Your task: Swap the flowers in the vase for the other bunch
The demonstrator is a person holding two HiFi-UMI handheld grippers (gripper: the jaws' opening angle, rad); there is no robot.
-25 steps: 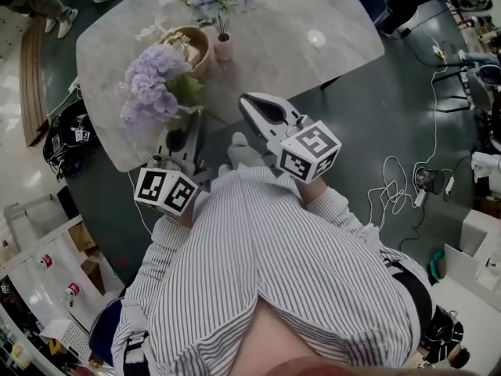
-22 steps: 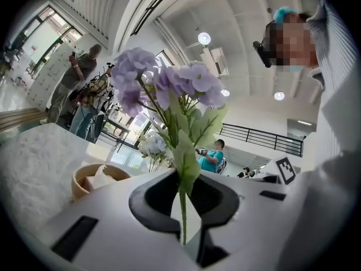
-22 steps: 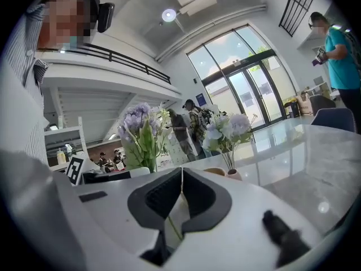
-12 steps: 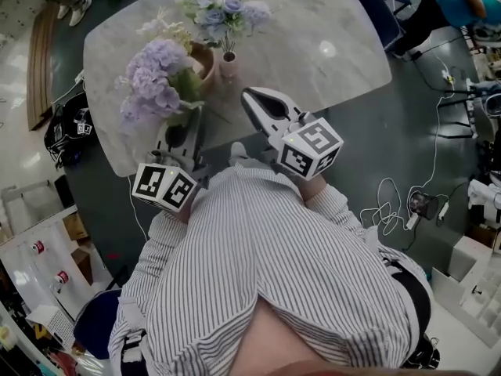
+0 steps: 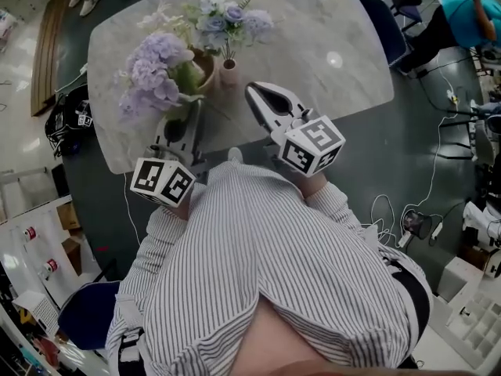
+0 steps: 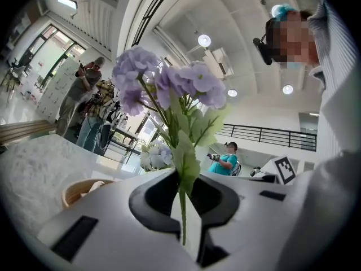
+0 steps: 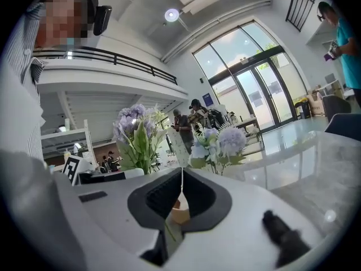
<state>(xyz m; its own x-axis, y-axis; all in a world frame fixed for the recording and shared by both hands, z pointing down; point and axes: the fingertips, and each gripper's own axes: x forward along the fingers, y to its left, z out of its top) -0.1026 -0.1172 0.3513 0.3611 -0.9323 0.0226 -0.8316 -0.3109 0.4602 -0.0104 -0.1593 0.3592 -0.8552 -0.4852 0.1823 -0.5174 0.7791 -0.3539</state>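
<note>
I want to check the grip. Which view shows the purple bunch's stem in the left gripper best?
The left gripper view: the stem of the purple bunch stands pinched between the left gripper's shut jaws. The head view shows only blooms above that gripper; the right gripper view shows blooms at left, stem hidden.

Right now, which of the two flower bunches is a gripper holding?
The big lilac bunch: its stem is clamped between the jaws of the left gripper. The paler mixed bunch stands in the small pink vase, with no gripper on it.
</note>
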